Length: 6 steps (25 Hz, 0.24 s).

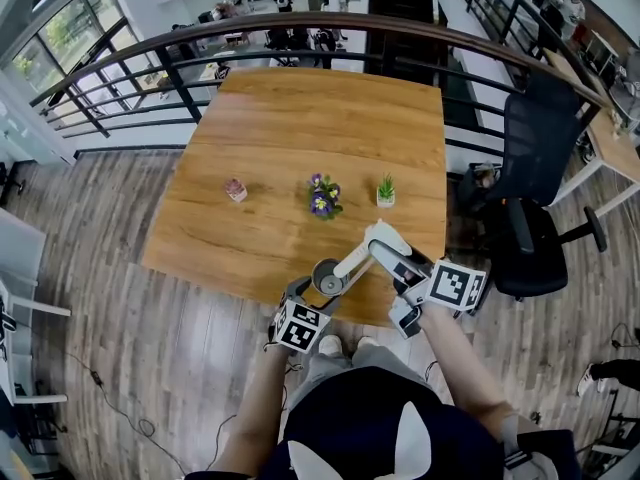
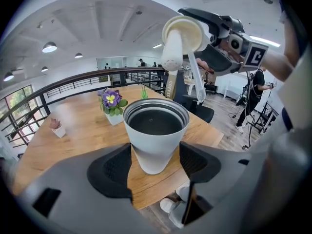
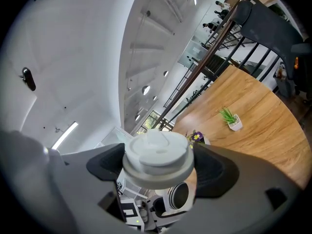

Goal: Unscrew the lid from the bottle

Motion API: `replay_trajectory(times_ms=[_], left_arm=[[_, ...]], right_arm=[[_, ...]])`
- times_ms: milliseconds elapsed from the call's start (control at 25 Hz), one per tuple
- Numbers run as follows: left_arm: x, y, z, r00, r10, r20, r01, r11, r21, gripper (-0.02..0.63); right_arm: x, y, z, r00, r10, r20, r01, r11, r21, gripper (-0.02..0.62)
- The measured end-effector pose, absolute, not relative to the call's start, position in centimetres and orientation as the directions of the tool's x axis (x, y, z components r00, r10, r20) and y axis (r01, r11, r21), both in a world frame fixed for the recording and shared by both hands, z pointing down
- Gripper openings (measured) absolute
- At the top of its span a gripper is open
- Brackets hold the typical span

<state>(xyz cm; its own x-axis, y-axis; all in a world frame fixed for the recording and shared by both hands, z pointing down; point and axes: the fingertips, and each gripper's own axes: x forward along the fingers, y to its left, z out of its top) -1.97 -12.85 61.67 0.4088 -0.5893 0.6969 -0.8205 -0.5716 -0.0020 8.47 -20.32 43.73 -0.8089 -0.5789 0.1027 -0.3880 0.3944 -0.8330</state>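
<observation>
So the bottle [image 2: 155, 140] is a white tumbler, mouth open and dark inside. It's clamped between the pads of the left gripper [image 2: 155, 164], right over the near edge of the table [image 1: 300, 128]. The lid [image 3: 157, 155] is already off. The right gripper [image 3: 158, 165] has its jaws pressed on either side of it, holding it above and to the right of the bottle (from below you can see a white stem hanging under it).

Further out on the table there are three tiny potted plants in a row, all well apart from the grippers: a pink one [image 1: 235, 189] on the left, a purple flower [image 1: 323, 196] in the middle and a green tuft [image 1: 386, 191] on the right.

The table has a wooden top and stands on a plank floor [image 1: 100, 268]. There's a curved railing [image 1: 300, 21] on the far side and a black office chair [image 1: 540, 138] off to the right.
</observation>
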Motion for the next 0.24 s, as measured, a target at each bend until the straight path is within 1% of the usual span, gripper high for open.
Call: replay_trajectory(times_ms=[240], left_arm=[[-2.34, -12.75, 61.9, 0.395, -0.591, 0.704, -0.825, -0.565, -0.011, 0.319]], right_arm=[[8.48, -19.97, 43.66, -0.815, -0.573, 0.093, -0.378, 0.402, -0.834, 0.44]])
